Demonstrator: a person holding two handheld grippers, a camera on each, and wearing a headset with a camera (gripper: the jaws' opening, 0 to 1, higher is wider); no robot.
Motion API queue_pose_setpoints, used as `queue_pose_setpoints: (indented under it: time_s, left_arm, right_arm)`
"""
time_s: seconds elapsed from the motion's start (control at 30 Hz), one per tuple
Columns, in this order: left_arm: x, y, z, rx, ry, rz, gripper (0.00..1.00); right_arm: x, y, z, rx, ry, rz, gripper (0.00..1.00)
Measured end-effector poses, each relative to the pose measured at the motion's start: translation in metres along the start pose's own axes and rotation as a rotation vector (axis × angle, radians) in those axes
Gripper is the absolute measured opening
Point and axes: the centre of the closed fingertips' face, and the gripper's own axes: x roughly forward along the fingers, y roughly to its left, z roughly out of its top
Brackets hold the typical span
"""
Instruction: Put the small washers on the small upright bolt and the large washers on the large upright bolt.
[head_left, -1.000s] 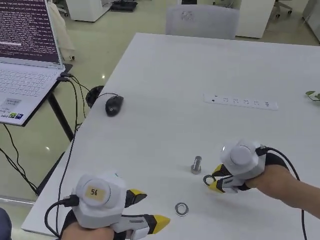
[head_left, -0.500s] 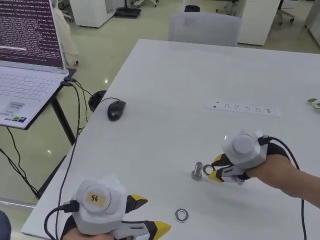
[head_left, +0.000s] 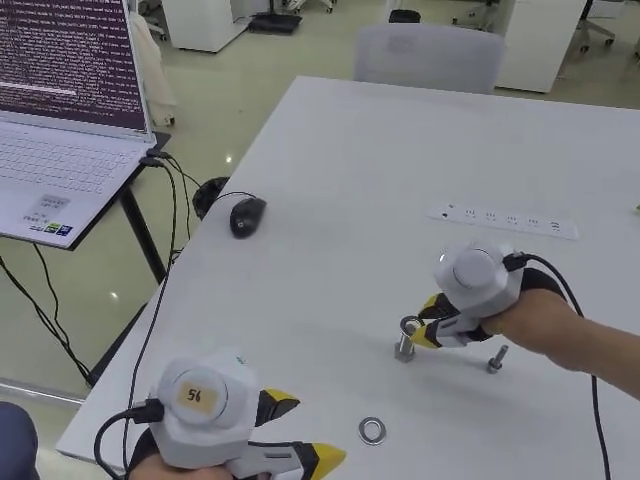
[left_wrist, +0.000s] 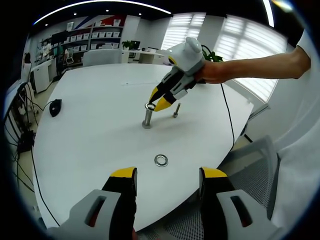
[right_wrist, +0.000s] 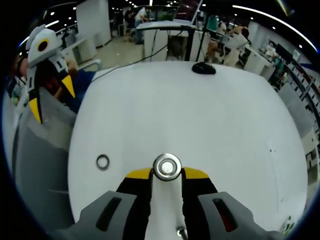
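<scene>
My right gripper (head_left: 418, 332) is shut on a large washer (head_left: 410, 325) and holds it at the top of the large upright bolt (head_left: 404, 347). In the right gripper view the washer (right_wrist: 167, 166) sits between the yellow tips. The small upright bolt (head_left: 496, 358) stands just right of the large one. Another washer (head_left: 373, 431) lies flat on the white table (head_left: 380, 170), nearer the front edge; it also lies ahead of the left jaws (left_wrist: 160, 160). My left gripper (head_left: 308, 432) hovers open at the front left corner with nothing in it.
A black mouse (head_left: 247, 215) with its cable lies at the table's left edge. A white power strip (head_left: 503, 220) lies further back on the right. A laptop (head_left: 60, 120) sits on a stand to the left, and a grey chair (head_left: 428, 55) stands behind the table.
My right gripper has carried the washer left and up, from beside the large bolt to its top. The left gripper has stayed where it was. The head camera has shifted.
</scene>
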Motion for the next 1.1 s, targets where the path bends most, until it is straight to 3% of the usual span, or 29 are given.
queue_pose_setpoints:
  time_s: [0.53, 1.1]
  left_arm:
    - [-0.001, 0.0, -0.001, -0.01, 0.002, 0.01, 0.49]
    - [-0.004, 0.007, -0.006, -0.025, 0.006, 0.016, 0.49]
  right_arm:
    - [0.008, 0.001, -0.006, 0.004, 0.03, 0.028, 0.23]
    - [0.035, 0.003, -0.022, 0.019, 0.09, 0.049, 0.23]
